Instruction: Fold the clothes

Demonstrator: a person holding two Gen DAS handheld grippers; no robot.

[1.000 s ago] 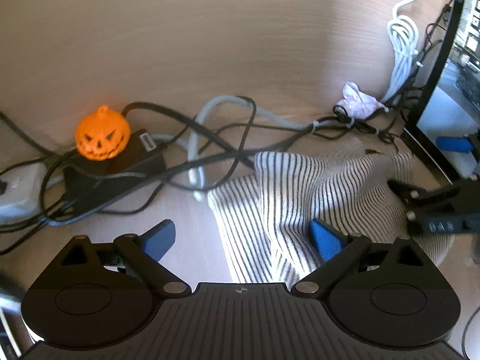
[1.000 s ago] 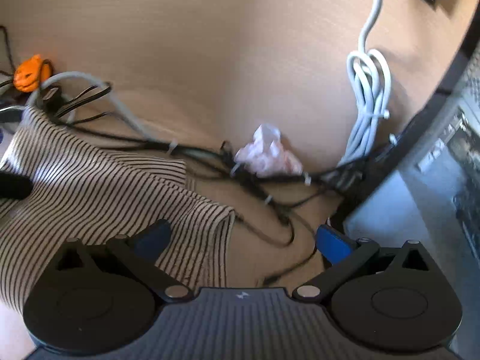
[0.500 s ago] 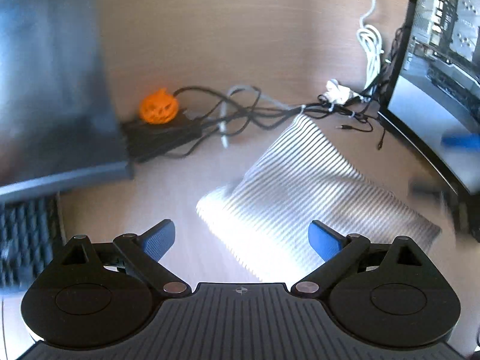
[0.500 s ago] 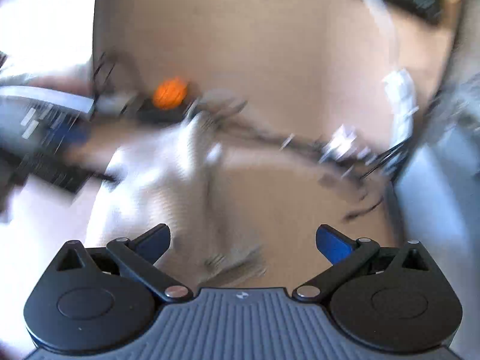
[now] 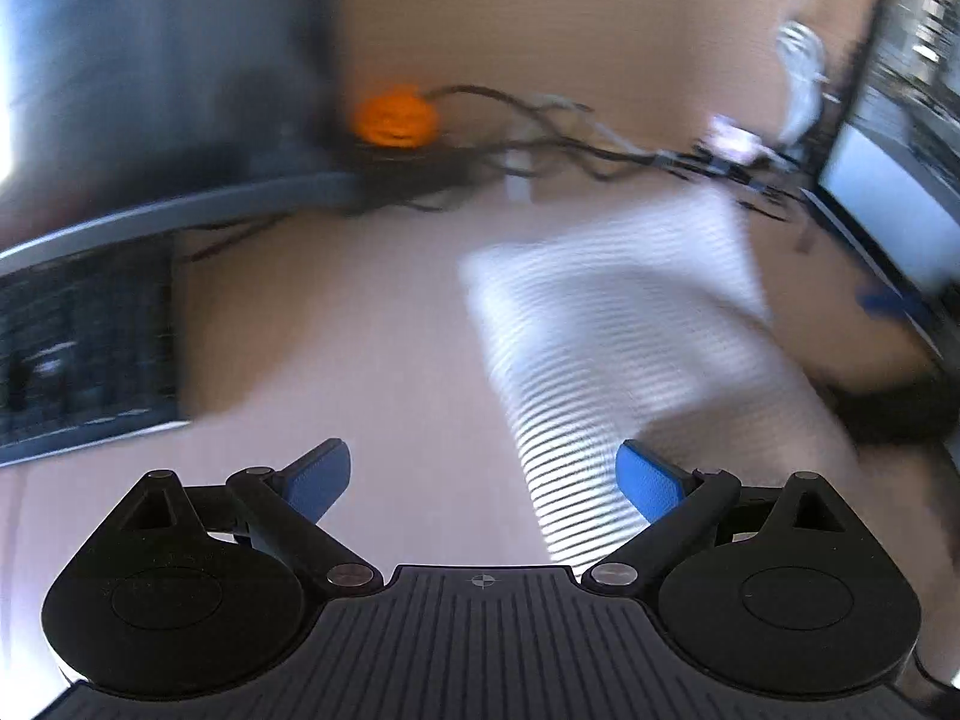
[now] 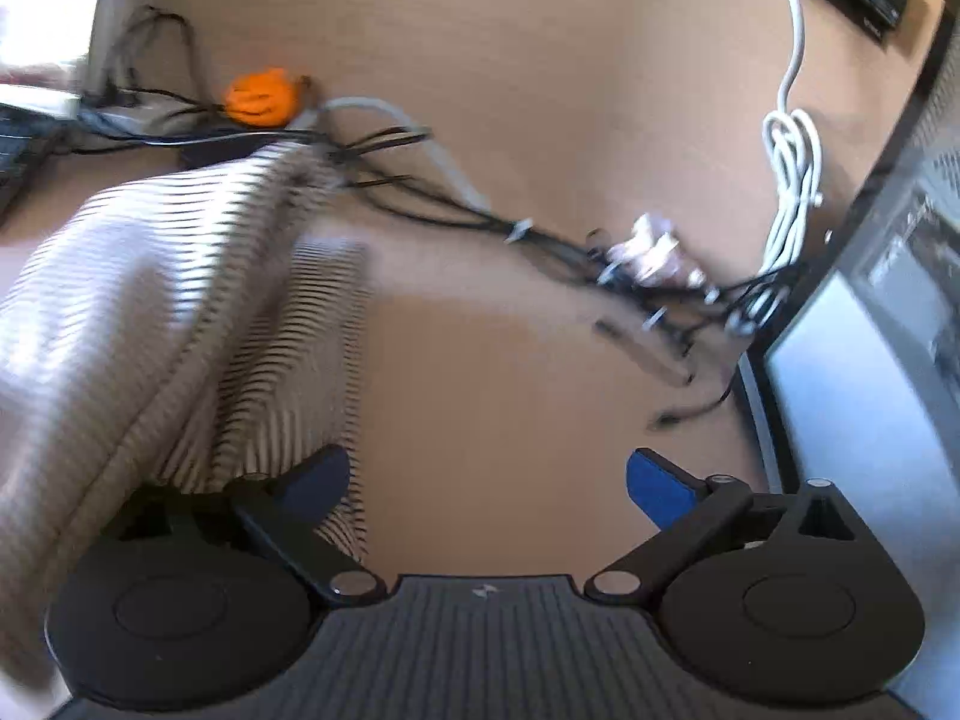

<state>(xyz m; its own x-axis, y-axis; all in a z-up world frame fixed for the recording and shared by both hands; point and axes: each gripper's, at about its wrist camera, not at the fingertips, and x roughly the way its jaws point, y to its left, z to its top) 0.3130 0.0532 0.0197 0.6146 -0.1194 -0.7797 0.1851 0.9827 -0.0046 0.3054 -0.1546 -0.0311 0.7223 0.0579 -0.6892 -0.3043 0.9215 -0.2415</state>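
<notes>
- Grippers first: left gripper [image 5: 483, 471] spread wide and empty above the striped garment [image 5: 606, 324]; right gripper [image 6: 489, 480] likewise wide, holding nothing.
- Garment lying mid-surface [image 6: 540, 408], its far edge touching the cable tangle [image 6: 456, 204] beside the orange pumpkin [image 5: 396, 117].
- Best to pinch near-edge corners, lift clear of cables, fold evenly.

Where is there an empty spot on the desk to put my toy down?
Bare desk lies between the keyboard and the striped cloth. Another free patch sits between the cloth and the monitor. It is crowded along the back, where the tangled cables, the orange pumpkin and the white cord lie.
</notes>
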